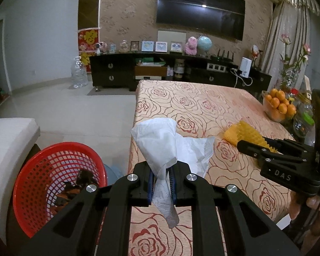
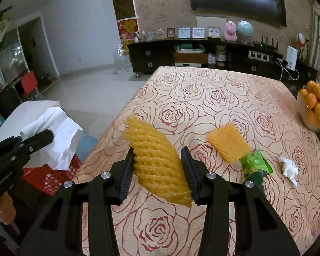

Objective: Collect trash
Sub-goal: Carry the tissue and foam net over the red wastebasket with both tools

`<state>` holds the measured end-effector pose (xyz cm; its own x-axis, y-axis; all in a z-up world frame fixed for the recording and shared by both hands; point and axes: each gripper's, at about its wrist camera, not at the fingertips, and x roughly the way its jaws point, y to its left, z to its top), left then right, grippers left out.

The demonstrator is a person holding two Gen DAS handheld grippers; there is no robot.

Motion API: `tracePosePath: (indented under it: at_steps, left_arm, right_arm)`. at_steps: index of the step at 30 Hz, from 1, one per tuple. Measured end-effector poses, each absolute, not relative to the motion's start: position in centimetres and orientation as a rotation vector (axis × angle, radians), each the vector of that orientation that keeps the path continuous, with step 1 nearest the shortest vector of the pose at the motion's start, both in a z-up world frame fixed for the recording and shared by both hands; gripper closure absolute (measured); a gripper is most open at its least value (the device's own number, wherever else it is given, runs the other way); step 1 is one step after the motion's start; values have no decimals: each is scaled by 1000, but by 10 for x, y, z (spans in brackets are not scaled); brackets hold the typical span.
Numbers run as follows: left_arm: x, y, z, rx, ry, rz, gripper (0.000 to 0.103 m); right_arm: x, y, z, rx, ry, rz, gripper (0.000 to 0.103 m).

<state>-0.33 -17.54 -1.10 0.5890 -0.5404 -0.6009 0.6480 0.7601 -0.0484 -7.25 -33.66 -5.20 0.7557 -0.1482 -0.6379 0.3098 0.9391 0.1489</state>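
Observation:
My left gripper point(image 1: 162, 173) is shut on a white paper tissue point(image 1: 168, 143), held above the table's left edge. Just to its lower left stands a red mesh basket point(image 1: 32, 170) with dark scraps inside. My right gripper point(image 2: 159, 167) is shut on a yellow foam fruit net point(image 2: 157, 162), lifted over the rose-patterned tablecloth point(image 2: 213, 98). The same net point(image 1: 243, 135) shows in the left wrist view, as does the right gripper point(image 1: 258, 147). On the cloth lie a flat yellow foam piece point(image 2: 228, 141), a green wrapper point(image 2: 256, 164) and a crumpled white tissue point(image 2: 289, 167).
A bowl of oranges point(image 2: 315, 106) stands at the table's right edge beside a vase of flowers point(image 1: 294, 64). A white cushioned seat point(image 1: 8, 140) sits left of the basket. A dark TV cabinet point(image 1: 160, 72) and a large clear bottle point(image 1: 80, 72) are at the far wall.

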Motion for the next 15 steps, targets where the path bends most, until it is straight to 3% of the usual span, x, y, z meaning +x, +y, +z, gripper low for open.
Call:
tracePosePath:
  at_steps: [15]
  left_arm:
    - [8,-144,1,126,612,-643,92]
  right_arm:
    - [-60,-314,-39,237,647,-202,61]
